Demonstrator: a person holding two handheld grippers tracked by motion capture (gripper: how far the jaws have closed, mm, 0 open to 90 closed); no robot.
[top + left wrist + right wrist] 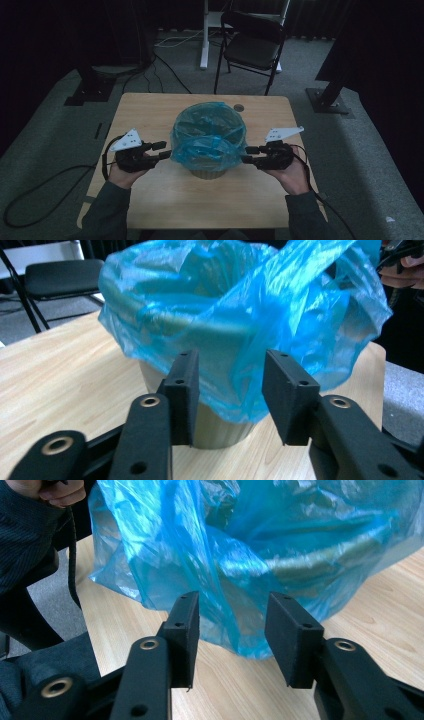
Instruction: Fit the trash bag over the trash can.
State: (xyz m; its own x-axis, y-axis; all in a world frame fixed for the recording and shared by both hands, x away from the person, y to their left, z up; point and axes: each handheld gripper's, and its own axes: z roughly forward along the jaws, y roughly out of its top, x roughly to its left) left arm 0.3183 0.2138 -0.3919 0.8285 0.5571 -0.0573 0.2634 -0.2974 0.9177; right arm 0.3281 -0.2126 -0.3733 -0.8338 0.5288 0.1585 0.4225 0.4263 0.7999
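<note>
High view, inventory of 1 work scene.

Item 1: desk (150, 195), light wood, square top with rounded corners. Small round dark mark near its far edge.

Item 2: bin (207, 172), small and tan, standing at the middle of the desk, slightly toward the near edge. Only its base is bare below the liner.

Item 3: blue bag (209, 136), thin translucent plastic, draped over the rim of the bin and hanging loose and crumpled down its sides; the mouth sags inward in folds.

Item 4: left gripper (161, 151), held level at the left flank of the bag, fingers apart, tips at or just short of the hanging plastic. In the left gripper view the fingers (182, 392) stand wide with the bag's lower hem between and beyond them, nothing pinched.

Item 5: right gripper (250, 155), mirrored at the right flank, fingers likewise spread and empty; the right gripper view shows the hem hanging just ahead of the fingers (292, 635).

Item 6: folding chair (252, 45), black, on the carpet beyond the far edge.

Step in hand, as judged: both grippers approaching the liner's skirt for a 2-sided grasp. Next move calls for each to advance slightly, close on a fold of plastic, not the bin wall, and pull evenly.
</note>
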